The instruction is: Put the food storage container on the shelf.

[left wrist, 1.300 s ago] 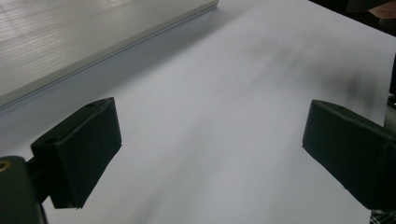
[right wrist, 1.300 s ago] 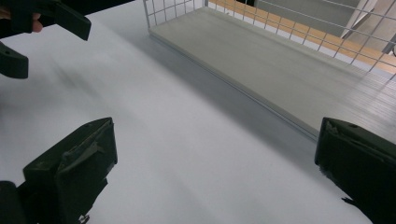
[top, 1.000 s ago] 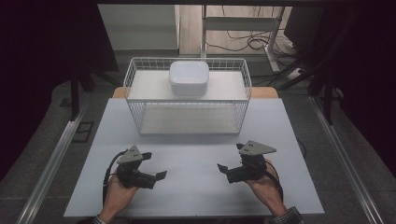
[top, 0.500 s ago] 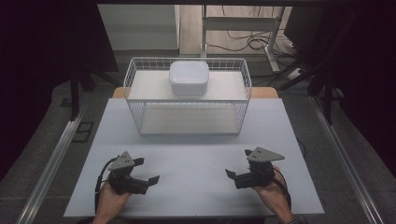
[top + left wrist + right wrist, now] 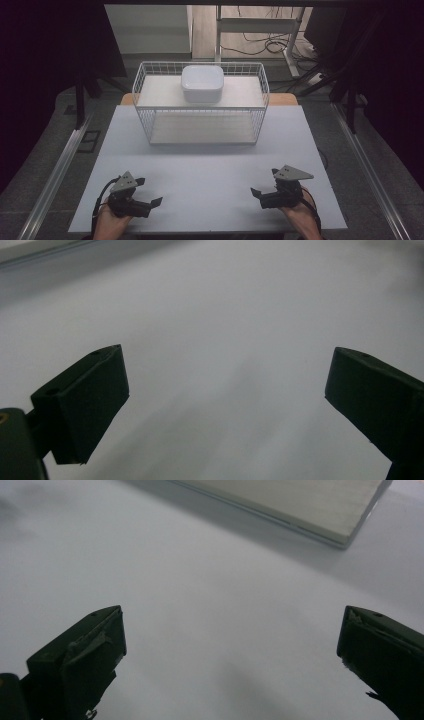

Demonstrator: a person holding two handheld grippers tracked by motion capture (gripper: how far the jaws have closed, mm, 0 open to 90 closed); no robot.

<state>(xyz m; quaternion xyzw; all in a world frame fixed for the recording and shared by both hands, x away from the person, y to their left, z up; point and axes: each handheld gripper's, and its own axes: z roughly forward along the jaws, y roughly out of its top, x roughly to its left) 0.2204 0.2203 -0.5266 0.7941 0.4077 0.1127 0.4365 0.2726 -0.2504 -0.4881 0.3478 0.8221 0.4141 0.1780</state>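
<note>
A white wire rack (image 5: 200,102) with two shelves stands at the far middle of the white table (image 5: 210,170). On its top shelf sits a white rounded container (image 5: 202,83). My left gripper (image 5: 149,192) rests near the table's front left edge, held by a hand, jaws wide open over bare tabletop. My right gripper (image 5: 264,183) sits near the front right edge, also open and holding nothing. In the left gripper view the left gripper (image 5: 225,405) has blank table between its jaws. In the right gripper view the right gripper (image 5: 232,655) faces the rack's lower shelf board (image 5: 300,505).
Metal rails (image 5: 55,170) run along both sides of the table on the floor. Dark curtains flank the scene, and a desk frame with cables (image 5: 260,30) stands behind the rack. Open tabletop lies between the grippers and the rack.
Both grippers have drawn back toward the table's front edge and moved slightly outward. Both stayed open and empty.
</note>
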